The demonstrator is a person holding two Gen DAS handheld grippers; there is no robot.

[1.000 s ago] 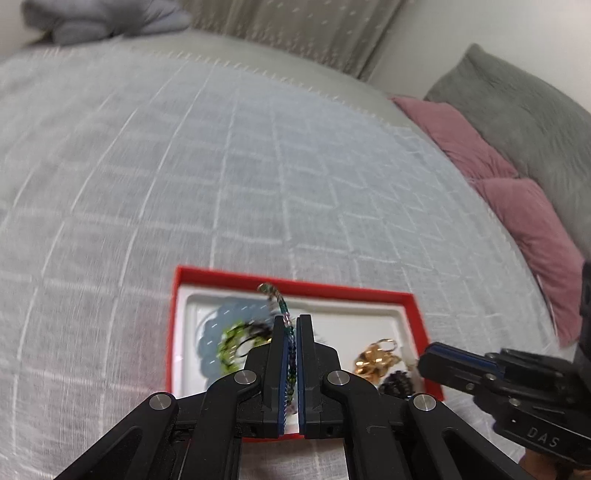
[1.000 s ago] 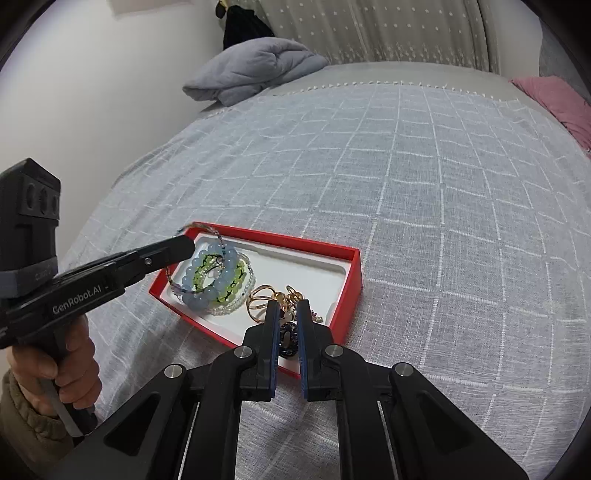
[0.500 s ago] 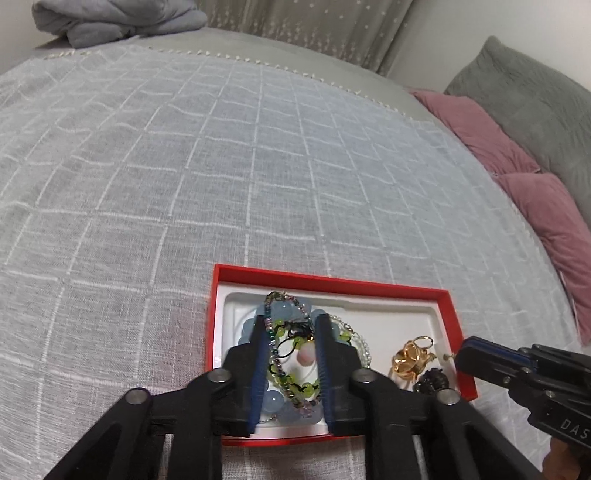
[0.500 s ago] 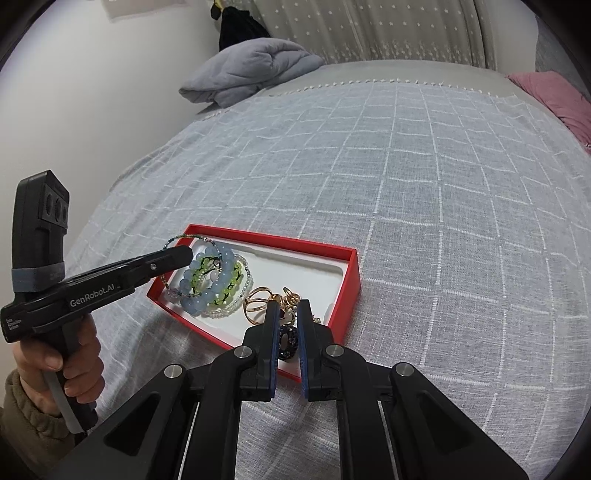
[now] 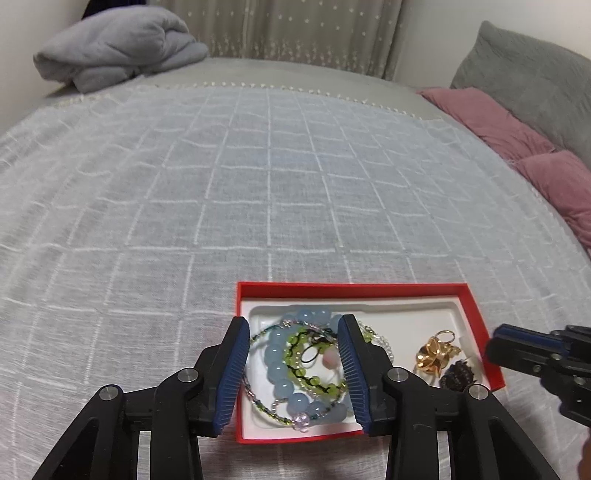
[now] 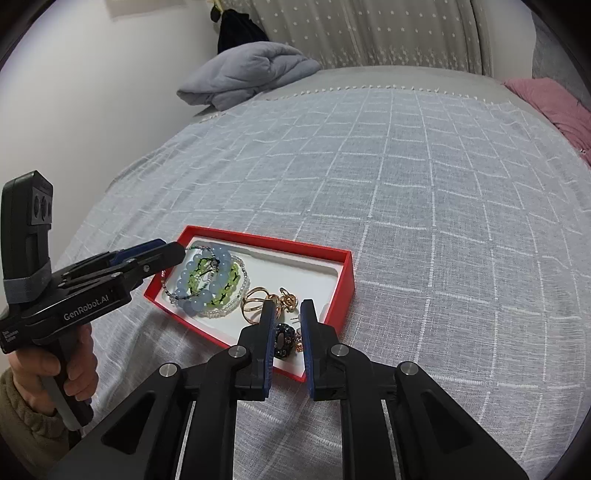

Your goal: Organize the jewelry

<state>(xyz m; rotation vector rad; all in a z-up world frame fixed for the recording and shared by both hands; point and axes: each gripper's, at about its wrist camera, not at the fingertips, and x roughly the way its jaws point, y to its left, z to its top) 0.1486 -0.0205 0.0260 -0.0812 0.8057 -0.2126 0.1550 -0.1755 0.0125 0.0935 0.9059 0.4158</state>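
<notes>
Grey checked bedspread (image 5: 258,192), red jewelry box (image 5: 351,290) of bracelets (image 5: 295,369), left gripper (image 5: 293,373) fingers wide apart, right gripper (image 6: 287,343) fingers slightly apart.

A bedroom in a home. A wide bed takes up nearly the whole scene, covered with a grey bedspread (image 5: 258,184) checked in white. Pink pillows (image 5: 517,147) and a grey cushion (image 5: 524,74) lie at the right, a folded grey blanket (image 5: 118,48) at the far left, pale curtains (image 6: 369,33) behind.
</notes>
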